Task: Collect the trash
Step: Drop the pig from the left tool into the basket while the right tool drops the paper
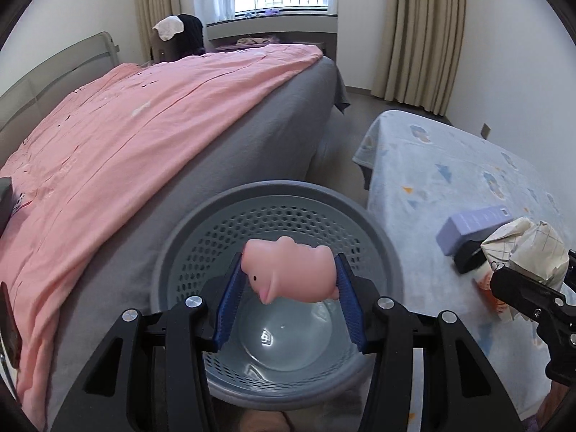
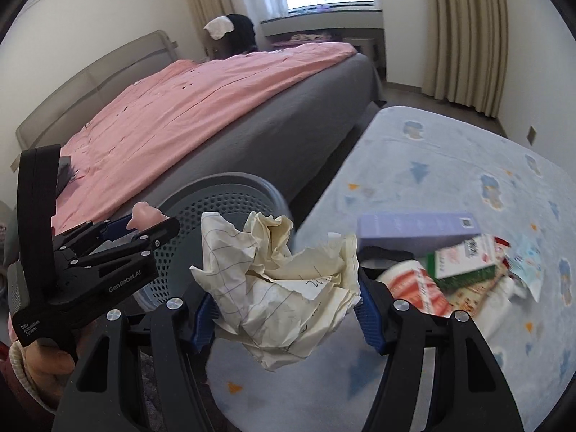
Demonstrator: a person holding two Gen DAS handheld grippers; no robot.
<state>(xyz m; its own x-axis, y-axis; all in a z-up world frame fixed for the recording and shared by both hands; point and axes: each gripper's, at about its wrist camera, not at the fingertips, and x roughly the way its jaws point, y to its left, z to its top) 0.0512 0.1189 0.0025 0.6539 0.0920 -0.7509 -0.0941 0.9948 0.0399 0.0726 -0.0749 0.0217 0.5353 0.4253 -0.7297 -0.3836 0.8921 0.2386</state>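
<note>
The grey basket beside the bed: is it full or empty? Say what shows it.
Empty. In the left wrist view the basket shows a bare, shiny floor; the pink pig toy hangs above it.

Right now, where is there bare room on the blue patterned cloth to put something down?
The far stretch of the light blue patterned cloth, toward the beige curtains, is bare, as is the near strip below the right tongs. It is crowded at the right, around the lavender box and green-and-white carton.

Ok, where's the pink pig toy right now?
In the left wrist view the pink pig toy is clamped in the left gripper, directly above the open grey basket beside the bed.
</note>
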